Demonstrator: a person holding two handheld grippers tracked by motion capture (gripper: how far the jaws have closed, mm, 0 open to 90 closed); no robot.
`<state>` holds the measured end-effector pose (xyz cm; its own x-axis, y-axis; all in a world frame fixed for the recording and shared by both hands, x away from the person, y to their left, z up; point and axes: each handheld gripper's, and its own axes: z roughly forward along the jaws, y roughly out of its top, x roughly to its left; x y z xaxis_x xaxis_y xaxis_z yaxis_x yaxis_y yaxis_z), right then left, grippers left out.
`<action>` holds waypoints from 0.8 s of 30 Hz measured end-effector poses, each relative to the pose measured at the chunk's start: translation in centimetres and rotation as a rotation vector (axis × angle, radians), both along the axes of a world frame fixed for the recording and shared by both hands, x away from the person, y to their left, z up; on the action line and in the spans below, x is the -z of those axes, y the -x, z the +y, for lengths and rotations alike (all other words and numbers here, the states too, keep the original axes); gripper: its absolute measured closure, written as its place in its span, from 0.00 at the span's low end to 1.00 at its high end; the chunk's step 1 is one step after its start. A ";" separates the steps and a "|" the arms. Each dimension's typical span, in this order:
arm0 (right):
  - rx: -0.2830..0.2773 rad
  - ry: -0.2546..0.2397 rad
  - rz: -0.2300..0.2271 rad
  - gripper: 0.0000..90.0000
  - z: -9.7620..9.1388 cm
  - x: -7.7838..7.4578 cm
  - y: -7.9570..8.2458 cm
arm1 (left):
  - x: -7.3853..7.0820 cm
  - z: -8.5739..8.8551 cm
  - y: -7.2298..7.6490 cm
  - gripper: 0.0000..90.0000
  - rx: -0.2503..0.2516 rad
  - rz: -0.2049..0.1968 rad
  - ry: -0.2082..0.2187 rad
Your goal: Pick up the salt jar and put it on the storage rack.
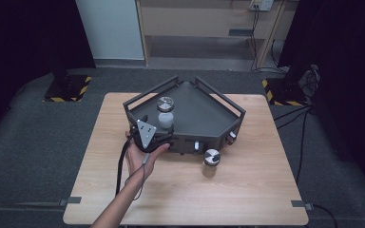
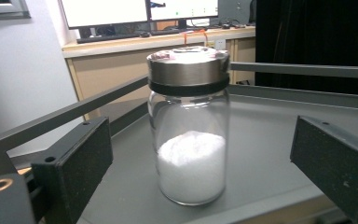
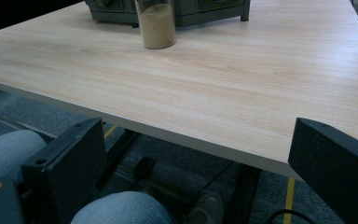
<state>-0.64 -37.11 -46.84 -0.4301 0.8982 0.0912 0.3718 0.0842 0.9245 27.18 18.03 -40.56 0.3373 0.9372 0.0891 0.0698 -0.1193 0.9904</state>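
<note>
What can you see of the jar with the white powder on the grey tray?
The jar is clear glass, round, with a brushed metal lid over a black band. White powder fills roughly its lower third. It stands upright, lid on, on the floor of the grey tray, near the tray's left front corner. The left gripper faces it with jaws open on either side of it, both pads apart from the glass. Only the tray touches the jar.
</note>
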 end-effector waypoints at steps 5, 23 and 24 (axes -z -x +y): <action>0.000 0.000 -0.002 0.05 0.1 -0.1 0.1 | -0.2 0.4 1.0 0.05 0.019 -0.001 -0.001; -0.015 0.004 -0.013 0.05 0.2 -0.2 0.3 | 1.3 1.7 7.4 0.05 0.043 -0.025 -0.030; -0.015 0.004 -0.013 0.05 0.2 -0.2 0.3 | 1.3 1.7 7.4 0.05 0.043 -0.025 -0.030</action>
<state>-0.89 -36.88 -46.63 -0.4448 0.8919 0.0822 0.3587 0.0932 0.9288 19.80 19.72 -41.89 0.3745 0.9187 0.1254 0.0393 -0.1509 0.9878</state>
